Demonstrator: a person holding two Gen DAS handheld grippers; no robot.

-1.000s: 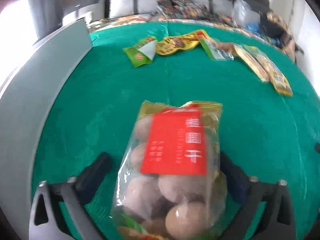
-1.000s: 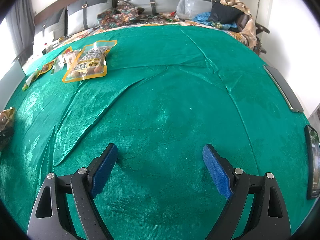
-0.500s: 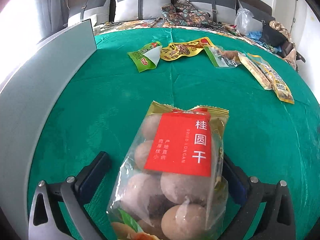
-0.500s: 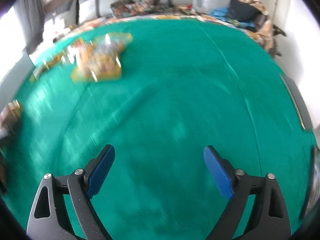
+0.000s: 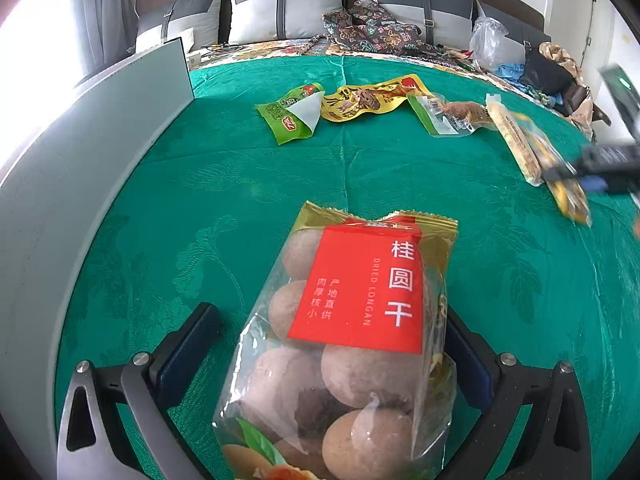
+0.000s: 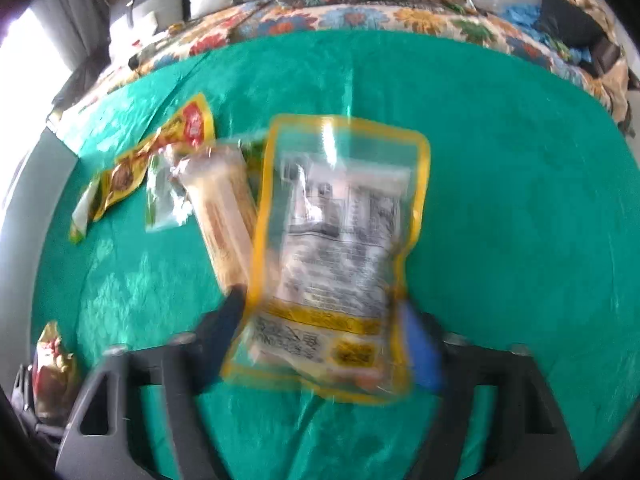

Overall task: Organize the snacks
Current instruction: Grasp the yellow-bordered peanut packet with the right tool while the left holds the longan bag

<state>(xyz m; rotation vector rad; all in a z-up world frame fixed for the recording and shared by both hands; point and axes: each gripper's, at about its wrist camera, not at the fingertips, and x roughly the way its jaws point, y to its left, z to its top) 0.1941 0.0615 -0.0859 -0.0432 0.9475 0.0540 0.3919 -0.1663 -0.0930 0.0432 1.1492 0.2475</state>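
A clear bag of dried longan with a red label lies between the fingers of my left gripper, on the green cloth; the jaws stand wide, the left pad apart from the bag. My right gripper straddles the near end of a yellow-bordered pouch; the view is blurred and the jaws stand close beside it. The right gripper also shows blurred in the left wrist view. The longan bag shows at the left edge of the right wrist view.
Further snacks lie on the green cloth: a green packet, a yellow packet, a clear green-edged packet and long bars. A grey panel borders the left. Pillows and clutter lie behind.
My right gripper has moved far forward and left to the yellow-bordered pouch, which now lies between its fingers, and its jaws have narrowed. The left gripper and longan bag have hardly moved.
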